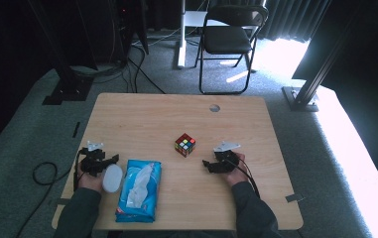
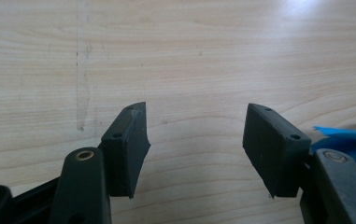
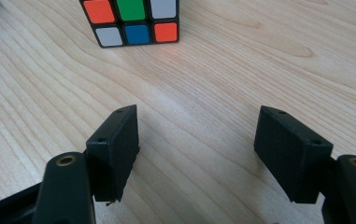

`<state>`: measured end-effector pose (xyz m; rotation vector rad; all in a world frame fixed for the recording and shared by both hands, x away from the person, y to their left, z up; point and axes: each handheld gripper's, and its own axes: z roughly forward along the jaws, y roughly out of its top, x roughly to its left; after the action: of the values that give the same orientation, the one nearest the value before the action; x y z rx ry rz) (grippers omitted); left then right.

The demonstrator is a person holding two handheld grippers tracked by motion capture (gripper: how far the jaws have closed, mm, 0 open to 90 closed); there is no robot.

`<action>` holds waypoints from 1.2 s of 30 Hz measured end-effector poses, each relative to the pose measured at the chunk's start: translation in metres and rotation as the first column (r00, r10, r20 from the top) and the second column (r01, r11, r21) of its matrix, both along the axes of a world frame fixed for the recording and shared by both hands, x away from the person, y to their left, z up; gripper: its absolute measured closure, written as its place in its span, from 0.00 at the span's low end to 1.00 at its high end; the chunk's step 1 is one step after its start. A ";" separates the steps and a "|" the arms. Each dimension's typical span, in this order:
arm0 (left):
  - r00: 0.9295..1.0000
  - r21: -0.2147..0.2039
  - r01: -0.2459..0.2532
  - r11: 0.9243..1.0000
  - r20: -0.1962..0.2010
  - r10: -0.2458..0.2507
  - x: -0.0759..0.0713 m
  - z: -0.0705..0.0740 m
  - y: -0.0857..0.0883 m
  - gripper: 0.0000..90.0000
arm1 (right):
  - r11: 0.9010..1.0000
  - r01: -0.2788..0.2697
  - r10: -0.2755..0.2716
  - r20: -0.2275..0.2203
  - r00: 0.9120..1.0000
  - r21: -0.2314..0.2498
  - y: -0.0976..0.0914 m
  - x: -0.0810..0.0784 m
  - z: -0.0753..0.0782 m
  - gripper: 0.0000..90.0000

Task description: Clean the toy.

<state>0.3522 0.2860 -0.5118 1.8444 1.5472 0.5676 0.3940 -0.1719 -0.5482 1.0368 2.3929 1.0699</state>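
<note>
A scrambled colour cube (image 1: pixel 185 145) stands near the middle of the wooden table (image 1: pixel 142 119). My right gripper (image 1: pixel 208 165) rests just to its right and nearer the person, jaws pointing left. In the right gripper view the gripper (image 3: pixel 196 140) is open over bare wood, and the cube (image 3: pixel 131 21) lies beyond its tips. A blue pack of wet wipes (image 1: pixel 139 190) lies at the front left. My left gripper (image 1: pixel 106 161) sits left of the pack. It is also open (image 2: pixel 194 140) with nothing between its jaws, and the pack's blue corner (image 2: pixel 348 135) lies to its right.
A white oval object (image 1: pixel 112 178) lies between the left hand and the wipes pack. The table has a round cable hole (image 1: pixel 215 107) near its far edge. A black folding chair (image 1: pixel 228 34) stands on the carpet beyond the table, and cables (image 1: pixel 42 173) trail on the floor at left.
</note>
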 end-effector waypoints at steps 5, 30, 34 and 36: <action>1.000 -0.012 0.007 1.000 0.026 -0.006 -0.004 0.010 0.003 0.44 | 1.000 0.000 0.000 0.000 1.000 0.000 0.000 0.000 0.000 0.34; 0.984 -0.070 0.073 0.995 0.167 -0.060 -0.027 0.081 0.002 0.45 | 1.000 0.000 0.000 -0.001 1.000 0.000 0.000 -0.002 0.000 0.34; 0.980 -0.075 0.099 0.992 0.180 -0.084 -0.032 0.091 -0.005 0.44 | 1.000 0.000 0.000 0.000 1.000 -0.002 -0.001 -0.002 0.000 0.33; 0.978 -0.074 0.111 0.991 0.186 -0.095 -0.034 0.095 -0.008 0.44 | 1.000 0.001 -0.001 -0.001 1.000 -0.002 -0.001 -0.002 0.000 0.33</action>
<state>0.3177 0.2780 -0.4165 1.7466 1.3276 0.5959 0.3917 -0.1726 -0.5482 1.0375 2.3935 1.0670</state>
